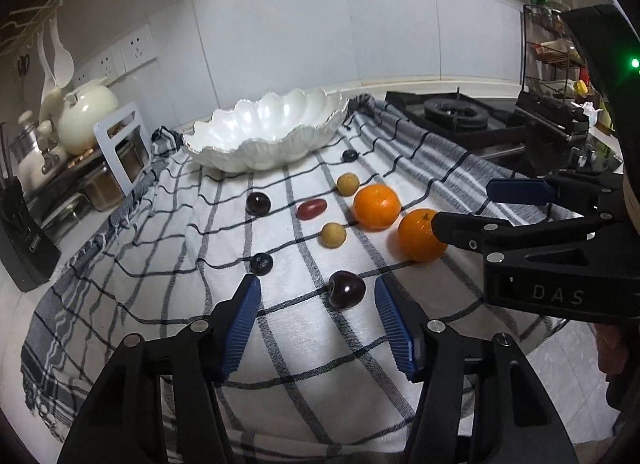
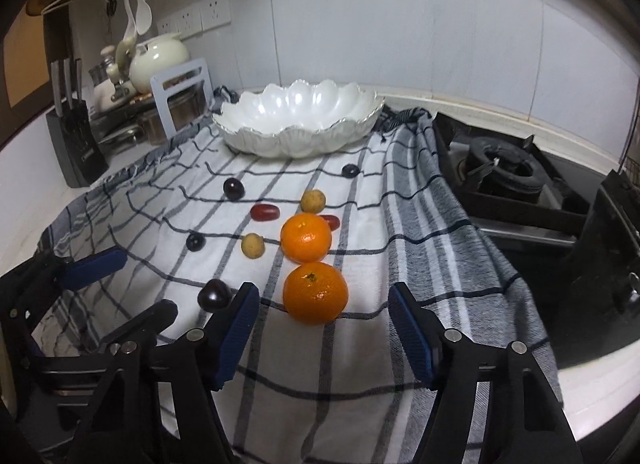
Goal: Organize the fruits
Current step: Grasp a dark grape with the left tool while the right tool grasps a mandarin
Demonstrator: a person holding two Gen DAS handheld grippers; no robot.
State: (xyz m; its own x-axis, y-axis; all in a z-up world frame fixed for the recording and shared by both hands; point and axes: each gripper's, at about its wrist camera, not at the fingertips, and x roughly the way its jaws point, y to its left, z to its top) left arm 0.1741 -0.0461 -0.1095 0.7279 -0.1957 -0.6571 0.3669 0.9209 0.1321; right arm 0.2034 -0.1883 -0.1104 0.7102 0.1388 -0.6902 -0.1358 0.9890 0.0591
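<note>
Fruit lies scattered on a checked cloth [image 1: 304, 348] in front of a white scalloped bowl [image 1: 256, 153] [image 2: 296, 145]. My left gripper [image 1: 316, 288] [image 2: 147, 282] is open, low over the cloth, with a dark cherry [image 1: 346, 290] [image 2: 214, 295] between its blue pads, nearer the right one and untouched. My right gripper [image 2: 323, 292] [image 1: 464, 205] is open around the near orange [image 2: 315, 292] [image 1: 420, 236], with gaps on both sides. A second orange [image 2: 306, 238] sits just behind. Two tan round fruits [image 1: 347, 183] [image 1: 333, 234], a red oblong fruit [image 1: 311, 209] and several dark berries lie further back.
A gas stove [image 2: 504, 173] [image 1: 456, 113] borders the cloth on the right. A knife block [image 2: 76, 147] [image 1: 20, 240], a cream pot [image 2: 158, 53], jars and a rack crowd the left counter. A wire shelf [image 1: 556, 63] stands at the far right.
</note>
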